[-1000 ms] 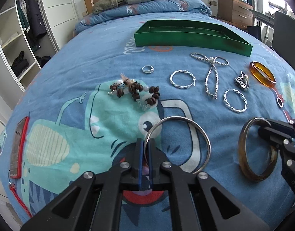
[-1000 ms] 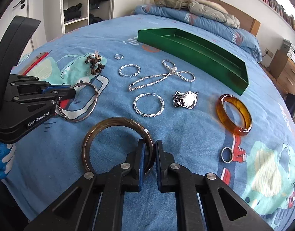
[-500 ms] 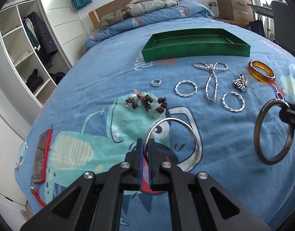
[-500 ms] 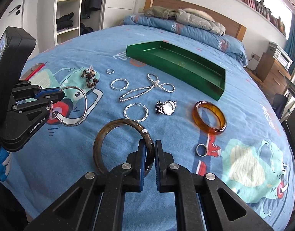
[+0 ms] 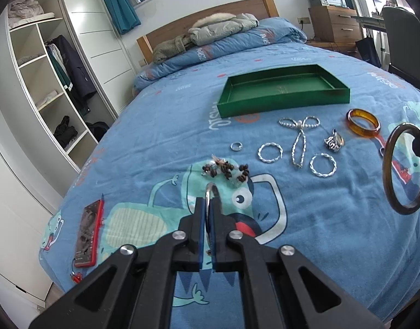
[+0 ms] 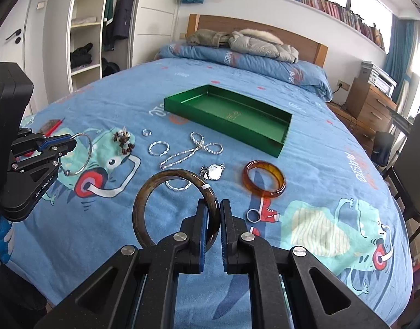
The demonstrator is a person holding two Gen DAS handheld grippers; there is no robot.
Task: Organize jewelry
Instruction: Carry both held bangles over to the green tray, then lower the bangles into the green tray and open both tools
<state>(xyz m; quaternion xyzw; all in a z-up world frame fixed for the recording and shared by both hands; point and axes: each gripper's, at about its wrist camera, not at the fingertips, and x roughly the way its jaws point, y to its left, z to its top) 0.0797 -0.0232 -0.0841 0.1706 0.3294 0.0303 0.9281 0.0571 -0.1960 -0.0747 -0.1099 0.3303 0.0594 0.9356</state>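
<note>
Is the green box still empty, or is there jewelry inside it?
Empty. The green box shows only its bare green floor in both views; the rings, bracelets and necklace all lie outside it on the blue bedspread.

Bright, even daylight; sharp pictures, strong fisheye bending, dark corners.

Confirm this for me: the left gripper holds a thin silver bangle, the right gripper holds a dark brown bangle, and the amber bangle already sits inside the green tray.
Not quite. The left gripper does hold the thin silver bangle and the right gripper the dark brown bangle, but the amber bangle lies on the bedspread, outside the green tray, which is empty. The right wrist view shows it.
</note>
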